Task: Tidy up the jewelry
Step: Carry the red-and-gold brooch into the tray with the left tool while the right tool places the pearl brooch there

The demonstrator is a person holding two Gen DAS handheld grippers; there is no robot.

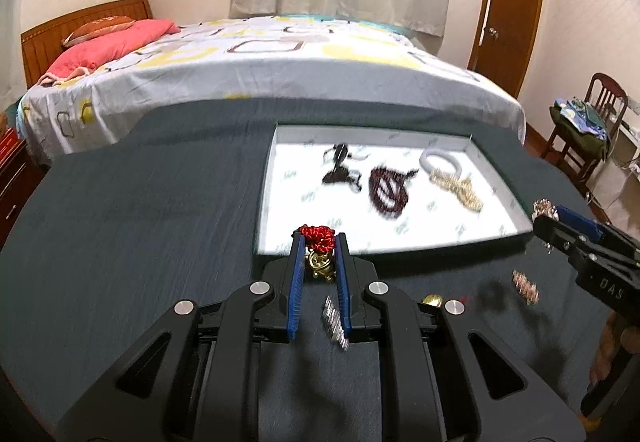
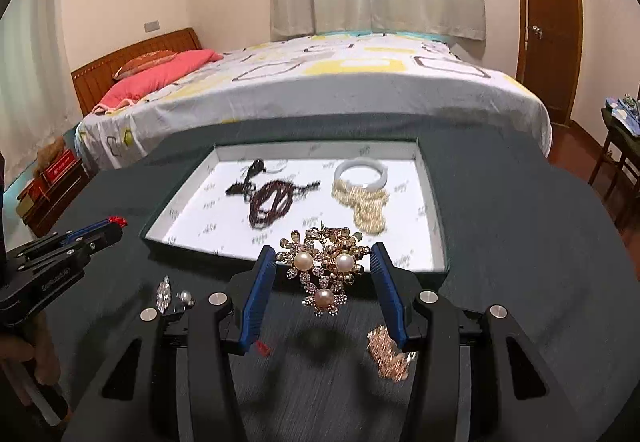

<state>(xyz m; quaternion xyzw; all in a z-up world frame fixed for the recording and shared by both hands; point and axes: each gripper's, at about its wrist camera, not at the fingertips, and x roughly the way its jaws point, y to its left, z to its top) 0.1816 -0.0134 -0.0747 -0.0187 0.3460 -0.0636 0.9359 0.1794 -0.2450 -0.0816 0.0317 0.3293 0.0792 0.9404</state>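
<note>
The left hand-held gripper (image 1: 319, 242) is clenched on a red knotted cord ornament with a gold charm (image 1: 318, 238), held just above the near rim of the shallow white-lined box (image 1: 500, 178), which sits on the dark grey cloth-covered surface (image 1: 140, 222). The right hand-held gripper (image 2: 322, 262) has its blue-padded fingers (image 2: 258, 294) spread apart, and between them sits a gold flower brooch with three pearls and rhinestones (image 2: 324, 266); whether the pads actually touch it cannot be told. Its black body reads "DAS" in the left wrist view. Inside the box lie a dark red bead bracelet (image 2: 270, 204), a black beaded piece (image 2: 250, 176), a white bangle (image 2: 362, 174) and a cream pearl strand (image 2: 366, 206); the lining's faint repeated print is unreadable. On the surface rest a rose-gold rhinestone clip (image 2: 386, 354), a silver rhinestone pin (image 2: 164, 294) and a small pearl (image 2: 185, 296).
</note>
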